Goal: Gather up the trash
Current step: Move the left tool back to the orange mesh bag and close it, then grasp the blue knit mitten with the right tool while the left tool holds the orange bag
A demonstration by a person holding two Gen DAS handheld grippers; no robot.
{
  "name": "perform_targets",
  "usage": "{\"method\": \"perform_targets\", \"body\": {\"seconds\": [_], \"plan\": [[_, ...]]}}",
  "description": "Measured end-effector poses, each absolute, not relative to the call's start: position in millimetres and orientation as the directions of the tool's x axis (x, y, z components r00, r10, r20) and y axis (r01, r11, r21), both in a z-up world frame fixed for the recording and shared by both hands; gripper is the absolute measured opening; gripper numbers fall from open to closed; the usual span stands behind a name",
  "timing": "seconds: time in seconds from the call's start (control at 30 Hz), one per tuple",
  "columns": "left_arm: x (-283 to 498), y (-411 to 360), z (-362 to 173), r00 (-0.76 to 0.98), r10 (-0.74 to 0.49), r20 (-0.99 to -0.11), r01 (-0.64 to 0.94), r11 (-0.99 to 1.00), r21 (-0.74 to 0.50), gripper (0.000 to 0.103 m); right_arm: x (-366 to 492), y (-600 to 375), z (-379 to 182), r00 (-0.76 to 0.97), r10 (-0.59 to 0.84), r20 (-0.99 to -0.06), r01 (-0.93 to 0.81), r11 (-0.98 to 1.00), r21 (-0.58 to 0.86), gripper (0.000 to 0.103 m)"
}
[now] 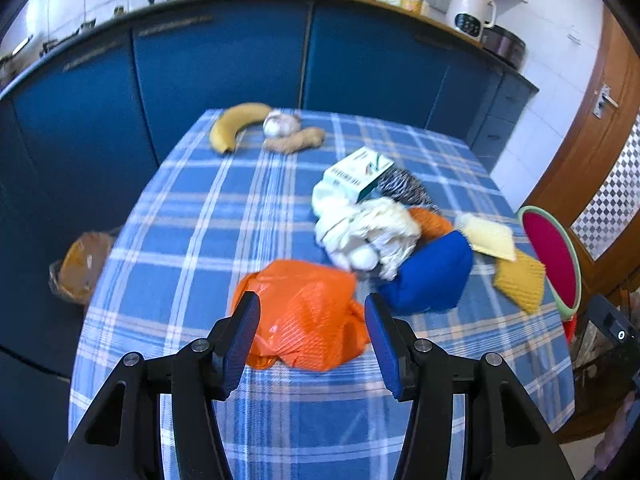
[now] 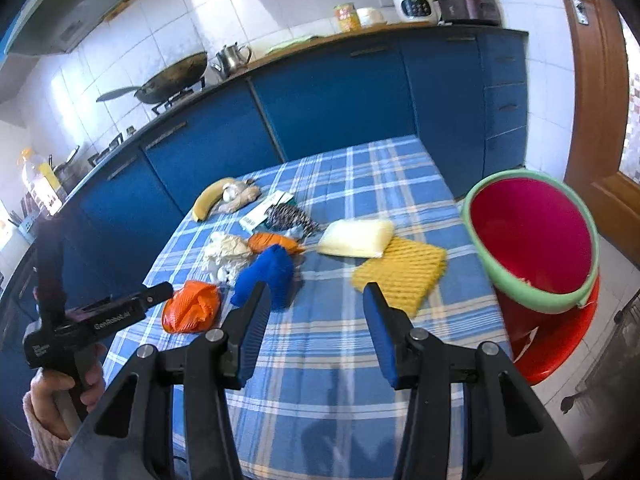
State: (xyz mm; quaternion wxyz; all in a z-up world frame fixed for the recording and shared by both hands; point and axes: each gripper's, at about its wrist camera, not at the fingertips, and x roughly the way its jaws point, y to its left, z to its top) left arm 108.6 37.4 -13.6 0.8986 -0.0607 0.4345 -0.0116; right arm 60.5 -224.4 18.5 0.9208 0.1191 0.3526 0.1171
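**Table layout at inspection**

On the table (image 1: 192,240), the plastic bag (image 1: 304,316) lies nearest the left gripper (image 1: 312,336). Behind it sit the crumpled paper (image 1: 368,232) and the cloth pouch (image 1: 432,276), touching. Farther back, the carton (image 1: 356,174) rests on the pile. The banana (image 1: 236,124), garlic (image 1: 280,124) and ginger (image 1: 296,140) lie at the far edge. The sponge (image 2: 356,238) overlaps the foam net (image 2: 400,276), right of the pile. The bucket (image 2: 484,256) stands beyond the table's right edge.
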Motion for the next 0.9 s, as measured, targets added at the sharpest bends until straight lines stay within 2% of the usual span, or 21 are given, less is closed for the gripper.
{"method": "perform_targets", "body": {"seconds": [0.43, 0.6, 0.73, 0.9], "plan": [[130, 45, -57, 0.553, -0.107, -0.826, -0.067, 0.983, -0.172, 0.056, 82, -199, -5, 0.671, 0.310, -0.673, -0.141, 0.945, 0.295, 0.050], [136, 43, -64, 0.557, -0.109, -0.823, -0.071, 0.981, -0.179, 0.057, 88, -194, -12, 0.655, 0.310, -0.689, -0.137, 0.946, 0.295, 0.050], [139, 38, -66, 0.575, -0.061, -0.816, -0.074, 0.989, -0.126, 0.058, 95, -189, -20, 0.638, 0.312, -0.704, -0.138, 0.946, 0.294, 0.050], [140, 45, -66, 0.593, -0.068, -0.802, -0.080, 0.987, -0.143, 0.057, 101, -180, -28, 0.619, 0.321, -0.717, -0.149, 0.944, 0.294, 0.050]]}}
